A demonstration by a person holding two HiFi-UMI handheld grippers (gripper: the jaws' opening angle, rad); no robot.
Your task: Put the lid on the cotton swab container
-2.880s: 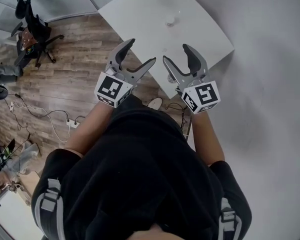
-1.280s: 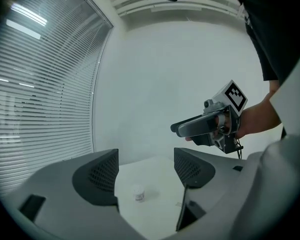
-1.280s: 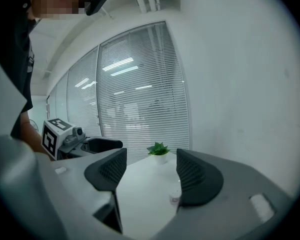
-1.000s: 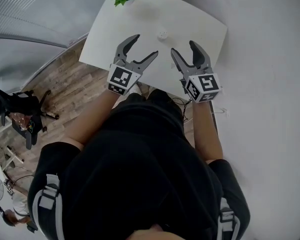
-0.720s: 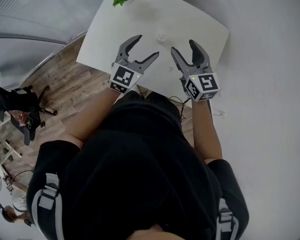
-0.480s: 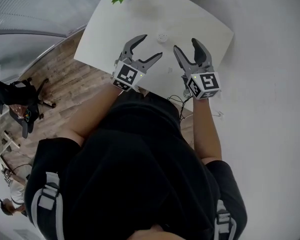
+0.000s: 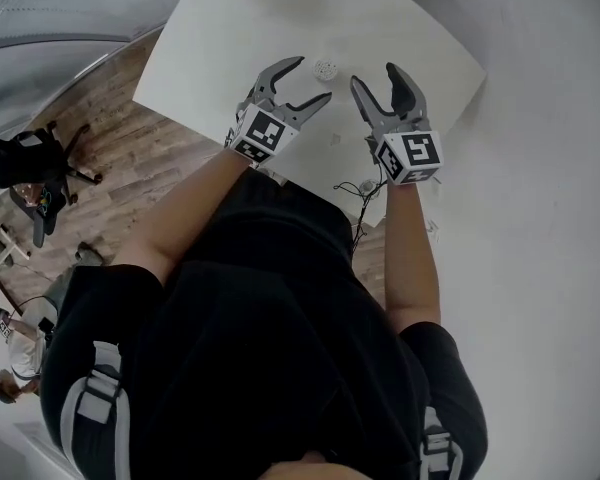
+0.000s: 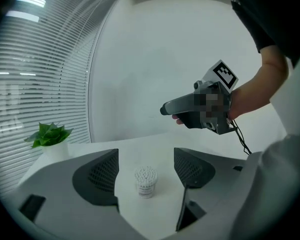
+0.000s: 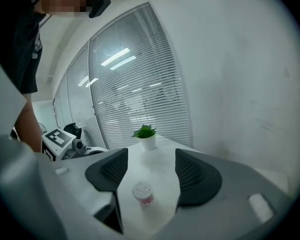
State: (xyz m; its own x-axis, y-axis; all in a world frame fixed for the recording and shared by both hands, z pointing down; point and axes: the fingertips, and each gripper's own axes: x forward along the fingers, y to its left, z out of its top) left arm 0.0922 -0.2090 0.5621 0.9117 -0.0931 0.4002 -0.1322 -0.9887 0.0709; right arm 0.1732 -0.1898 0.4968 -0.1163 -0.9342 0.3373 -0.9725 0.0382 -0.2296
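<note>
Closest, seen from above, is the person's black top, which hides the near edge of the white surface. Both forearms reach out over it. The left gripper has its jaws spread wide with nothing between them but air; the right gripper is spread just as wide and is also empty. A thin cable trails down from under the right one.

Just beyond and between the two sets of jaw tips stands the cotton swab container, upright on the surface, touched by neither gripper. In both gripper views its top is uncovered, with the white swab heads showing. A small pale speck lies on the surface between the grippers, too small to identify.

Further back, a green plant in a white pot sits at the far edge; the head view cuts it off at the top. Behind it run tall windows with slatted blinds. To the left is wood flooring and a black office chair.
</note>
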